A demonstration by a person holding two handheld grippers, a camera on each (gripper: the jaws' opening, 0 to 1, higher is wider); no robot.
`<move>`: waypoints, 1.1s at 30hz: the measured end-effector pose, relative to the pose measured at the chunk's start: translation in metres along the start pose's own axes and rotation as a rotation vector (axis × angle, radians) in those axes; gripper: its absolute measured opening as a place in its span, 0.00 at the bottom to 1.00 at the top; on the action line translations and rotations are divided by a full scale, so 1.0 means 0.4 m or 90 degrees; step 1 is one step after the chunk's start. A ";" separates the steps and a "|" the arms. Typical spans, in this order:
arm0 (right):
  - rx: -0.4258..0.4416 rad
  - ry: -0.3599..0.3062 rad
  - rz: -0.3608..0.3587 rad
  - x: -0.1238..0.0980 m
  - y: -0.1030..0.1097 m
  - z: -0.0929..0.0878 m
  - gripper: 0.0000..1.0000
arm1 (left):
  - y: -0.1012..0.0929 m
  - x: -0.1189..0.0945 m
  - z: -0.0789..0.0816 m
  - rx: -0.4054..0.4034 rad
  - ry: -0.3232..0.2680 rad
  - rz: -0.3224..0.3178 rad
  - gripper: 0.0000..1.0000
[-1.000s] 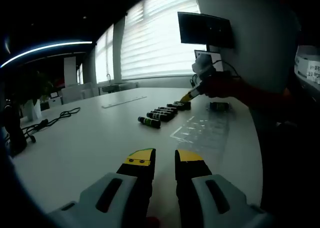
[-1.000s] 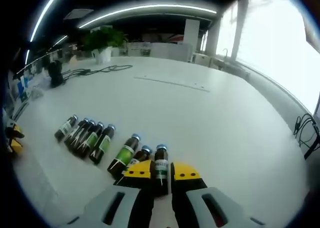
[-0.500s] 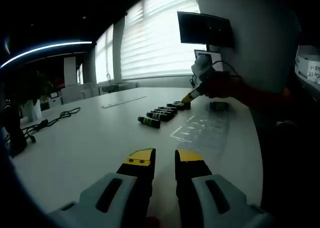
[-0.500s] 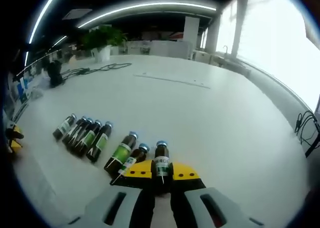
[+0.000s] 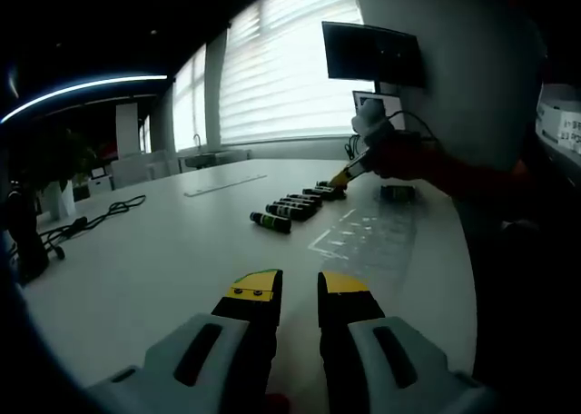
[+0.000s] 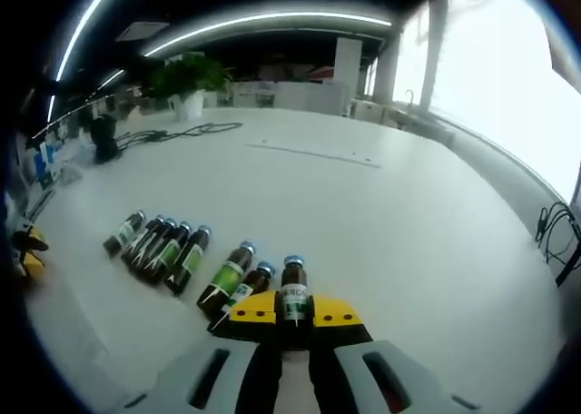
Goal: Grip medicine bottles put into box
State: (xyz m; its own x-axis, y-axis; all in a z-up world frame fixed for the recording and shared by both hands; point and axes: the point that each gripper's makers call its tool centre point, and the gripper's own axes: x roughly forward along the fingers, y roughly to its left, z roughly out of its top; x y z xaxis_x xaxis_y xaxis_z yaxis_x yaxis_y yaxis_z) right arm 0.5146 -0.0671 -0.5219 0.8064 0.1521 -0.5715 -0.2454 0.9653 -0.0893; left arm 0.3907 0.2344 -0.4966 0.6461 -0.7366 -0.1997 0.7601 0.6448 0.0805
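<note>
Brown medicine bottle [image 6: 292, 294] pinched between right gripper [image 6: 292, 310] jaws at lower centre: lift straight, clear of neighbouring bottles [image 6: 227, 280], while left gripper [image 5: 298, 289] jaws idle, slightly spread.

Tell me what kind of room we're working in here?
Probably an office or meeting room. A large white table carries the medicine bottles; a window with blinds and a dark wall screen stand behind it, with a potted plant and cables at the far end.
</note>
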 end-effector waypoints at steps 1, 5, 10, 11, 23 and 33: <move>0.001 -0.002 0.000 -0.004 0.002 0.000 0.06 | 0.000 0.000 0.000 0.000 0.000 0.000 0.10; 0.007 -0.006 0.005 -0.025 0.008 0.001 0.06 | 0.001 0.000 0.000 -0.001 0.000 0.000 0.10; 0.011 -0.024 0.002 -0.051 0.004 0.003 0.06 | 0.001 0.000 0.000 -0.001 0.000 0.000 0.10; 0.012 -0.028 0.002 -0.057 0.003 0.003 0.06 | 0.001 0.000 0.000 -0.001 0.000 0.000 0.10; 0.010 -0.065 0.009 -0.143 0.019 0.028 0.06 | 0.001 0.001 -0.001 -0.001 0.001 0.002 0.10; 0.010 -0.077 0.016 -0.191 0.039 0.023 0.06 | 0.002 0.000 -0.002 0.000 0.002 0.002 0.10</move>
State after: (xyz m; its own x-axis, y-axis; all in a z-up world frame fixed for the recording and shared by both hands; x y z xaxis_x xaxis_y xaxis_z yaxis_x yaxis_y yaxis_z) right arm 0.4542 -0.0618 -0.4721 0.8595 0.1993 -0.4707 -0.2582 0.9640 -0.0633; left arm 0.3913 0.2350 -0.4973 0.6486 -0.7338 -0.2023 0.7578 0.6475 0.0806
